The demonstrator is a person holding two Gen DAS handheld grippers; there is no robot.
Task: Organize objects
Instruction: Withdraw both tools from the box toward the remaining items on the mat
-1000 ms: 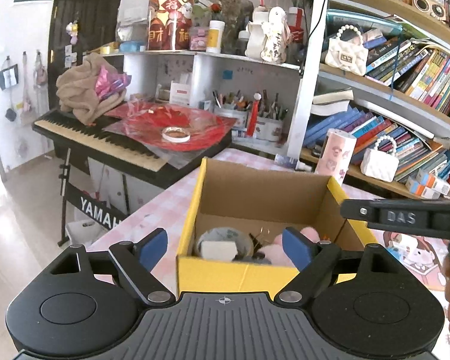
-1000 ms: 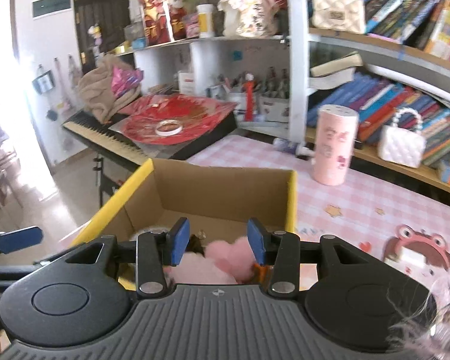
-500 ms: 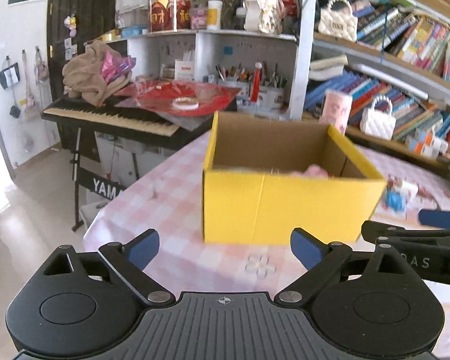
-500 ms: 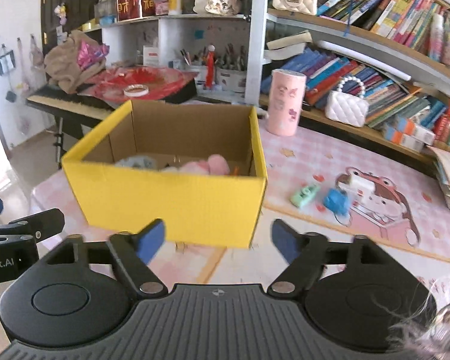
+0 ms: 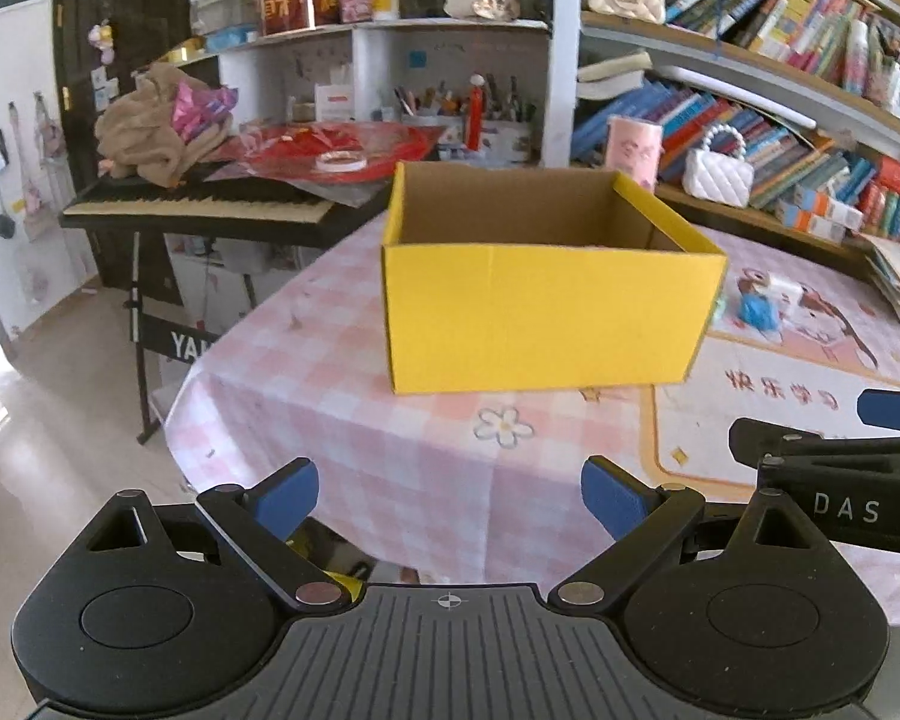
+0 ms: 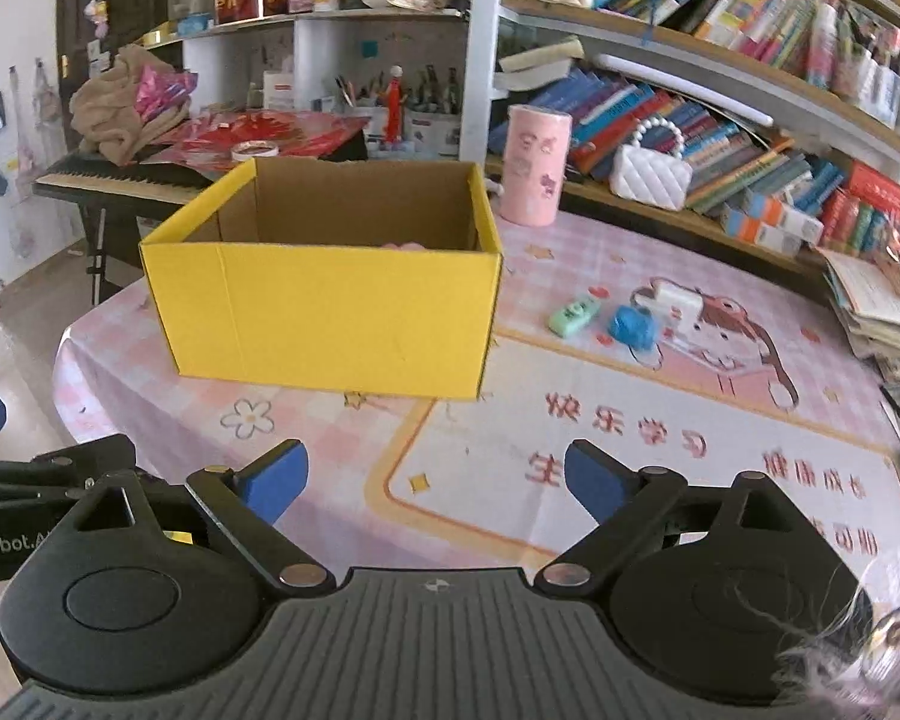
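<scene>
Both grippers, left gripper [image 5: 449, 495] and right gripper [image 6: 435, 480], hang empty, the right's jaws opening wider. Yellow box [image 6: 330, 306] stands ahead of both; green toy [image 6: 573, 313] and blue toy [image 6: 631, 325] lie beyond the right gripper. Risk: a hasty reach may shove the light box; its contents are barely visible.

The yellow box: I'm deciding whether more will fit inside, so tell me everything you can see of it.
The yellow box is an open-topped cardboard carton, bright yellow outside and plain brown inside, with no lid or flaps showing. It stands upright on the pink checked tablecloth near the table's rounded end, and nothing visible leans on it. A bit of something pink peeks just above the near wall; the rest of the inside is hidden from both views. Neither gripper touches it.
</scene>
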